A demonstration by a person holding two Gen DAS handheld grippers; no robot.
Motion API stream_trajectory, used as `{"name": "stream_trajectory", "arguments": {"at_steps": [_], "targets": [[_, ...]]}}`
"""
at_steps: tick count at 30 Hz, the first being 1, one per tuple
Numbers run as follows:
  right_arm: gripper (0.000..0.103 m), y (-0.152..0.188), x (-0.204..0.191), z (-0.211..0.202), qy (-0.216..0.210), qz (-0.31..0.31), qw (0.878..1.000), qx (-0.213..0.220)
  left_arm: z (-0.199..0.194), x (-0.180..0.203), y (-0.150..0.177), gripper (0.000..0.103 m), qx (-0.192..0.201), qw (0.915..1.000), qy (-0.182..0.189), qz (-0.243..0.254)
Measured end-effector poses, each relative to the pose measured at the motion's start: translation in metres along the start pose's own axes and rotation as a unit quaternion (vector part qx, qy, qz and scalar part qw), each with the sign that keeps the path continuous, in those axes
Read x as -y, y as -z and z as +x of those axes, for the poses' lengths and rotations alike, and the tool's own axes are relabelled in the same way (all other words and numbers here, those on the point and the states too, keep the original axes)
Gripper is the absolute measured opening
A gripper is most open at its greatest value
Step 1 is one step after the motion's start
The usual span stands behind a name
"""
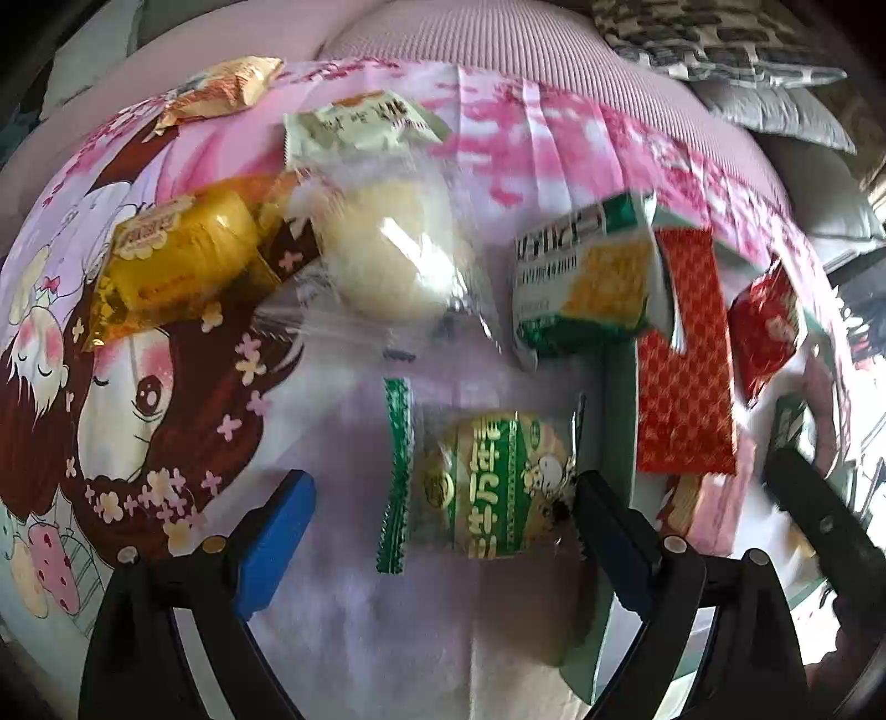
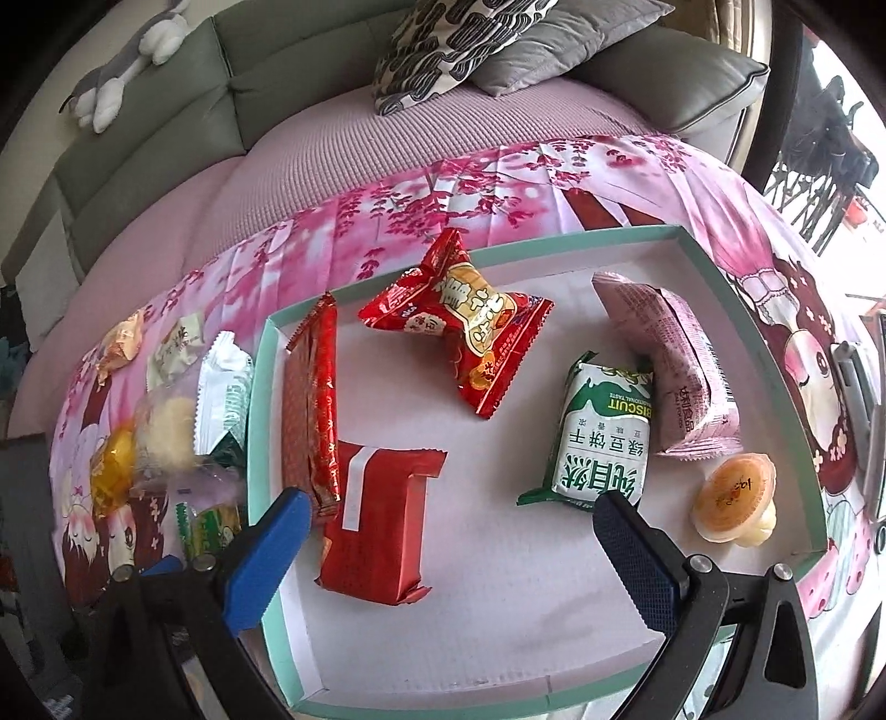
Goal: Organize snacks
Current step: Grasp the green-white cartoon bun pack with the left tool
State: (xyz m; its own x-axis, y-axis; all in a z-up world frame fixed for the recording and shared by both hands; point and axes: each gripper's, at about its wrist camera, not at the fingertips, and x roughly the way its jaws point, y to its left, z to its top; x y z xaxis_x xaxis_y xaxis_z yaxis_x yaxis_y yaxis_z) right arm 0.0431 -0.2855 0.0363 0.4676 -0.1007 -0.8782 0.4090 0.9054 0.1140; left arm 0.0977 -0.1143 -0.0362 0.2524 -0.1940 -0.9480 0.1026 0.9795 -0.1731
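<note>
Pink cartoon-print cloth (image 2: 554, 166), grey sofa (image 2: 166, 111), patterned cushion (image 2: 443, 44), grey plush toy (image 2: 127, 61)

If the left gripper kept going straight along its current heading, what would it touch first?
Most likely the green-wrapped round snack, lying between the open fingers of the left gripper. Beyond it sits the clear-wrapped pale bun, though depth is hard to judge.

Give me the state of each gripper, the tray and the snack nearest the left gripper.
left gripper: open, straddling the green round snack, not gripping.
right gripper: open, empty, over the tray.
green round snack: sealed, flat on the cloth, outside the tray.
tray: lidless, holding six snacks.
jelly cup: sealed, tipped on its side in the tray.
</note>
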Motion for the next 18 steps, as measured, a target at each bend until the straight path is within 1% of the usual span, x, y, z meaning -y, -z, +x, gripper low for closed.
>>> {"name": "stream_trajectory", "arguments": {"at_steps": [5, 8, 14, 16, 18], "targets": [[0.103, 0.0, 0.001, 0.0, 0.002, 0.004, 1.0, -0.002, 0.005, -0.001, 0.0, 0.094, -0.002, 0.9999, -0.009, -0.007], [0.103, 0.0, 0.001, 0.001, 0.002, 0.004, 1.0, -0.002, 0.004, -0.012, -0.002, 0.094, -0.001, 0.9995, -0.01, -0.03], [0.103, 0.001, 0.0, 0.003, 0.002, 0.001, 1.0, -0.007, 0.004, -0.044, -0.007, 0.094, 0.004, 0.9962, -0.033, -0.08], [0.103, 0.001, -0.001, 0.003, 0.003, 0.0, 1.0, -0.008, 0.006, -0.052, -0.007, 0.094, 0.003, 0.9952, -0.033, -0.092], [0.103, 0.001, -0.001, 0.004, 0.003, -0.001, 1.0, -0.009, 0.005, -0.056, -0.007, 0.091, 0.004, 0.9946, -0.029, -0.1]]}}
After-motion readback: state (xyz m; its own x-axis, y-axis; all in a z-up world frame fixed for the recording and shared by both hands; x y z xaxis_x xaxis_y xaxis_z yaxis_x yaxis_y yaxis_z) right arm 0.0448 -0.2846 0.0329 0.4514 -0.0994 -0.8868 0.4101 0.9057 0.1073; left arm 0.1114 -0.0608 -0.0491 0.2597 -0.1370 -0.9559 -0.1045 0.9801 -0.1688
